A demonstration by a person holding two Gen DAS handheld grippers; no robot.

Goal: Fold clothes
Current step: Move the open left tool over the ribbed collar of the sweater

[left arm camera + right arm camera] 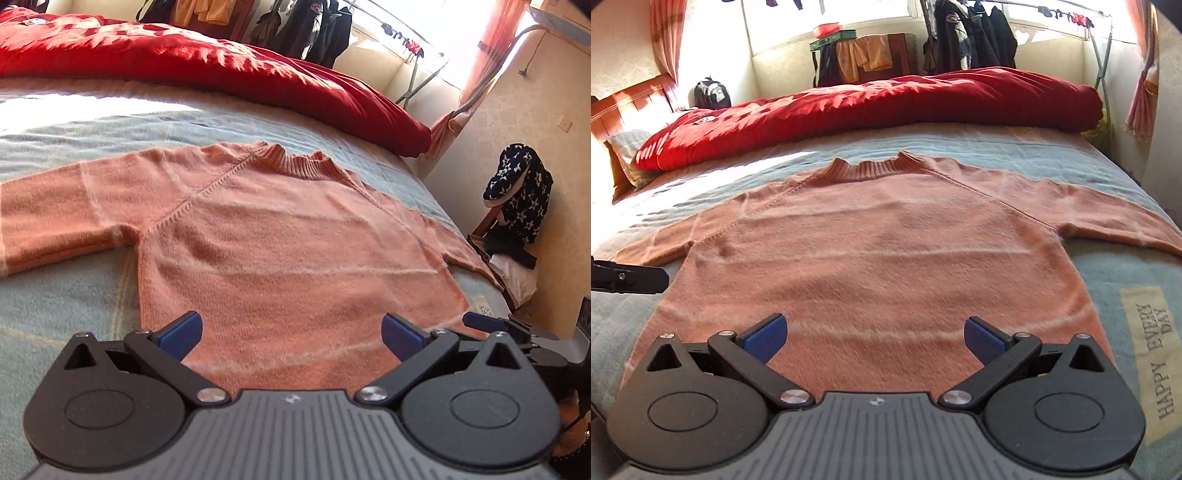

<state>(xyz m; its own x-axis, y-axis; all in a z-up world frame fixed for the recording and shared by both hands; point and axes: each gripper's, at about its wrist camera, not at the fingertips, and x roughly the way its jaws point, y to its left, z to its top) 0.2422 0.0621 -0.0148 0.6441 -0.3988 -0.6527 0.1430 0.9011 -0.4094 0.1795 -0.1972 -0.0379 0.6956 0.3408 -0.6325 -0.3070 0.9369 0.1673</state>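
Note:
A salmon-pink knitted sweater [280,236] [879,251] lies flat on the bed, ribbed collar away from me and both sleeves spread out sideways. My left gripper [291,334] hovers open over the hem end of the sweater, nothing between its blue pads. My right gripper [875,334] is also open above the hem, empty. The right gripper's tip [491,323] shows at the right edge of the left wrist view, and the left gripper's tip [631,278] pokes in at the left edge of the right wrist view.
The bed has a pale blue blanket [1115,266] with a "HAPPY EVERY DAY" label [1156,354]. A rolled red quilt [871,107] lies beyond the collar. A chair with star-patterned clothing [517,192] stands by the bed's right edge. A clothes rack [975,33] is by the window.

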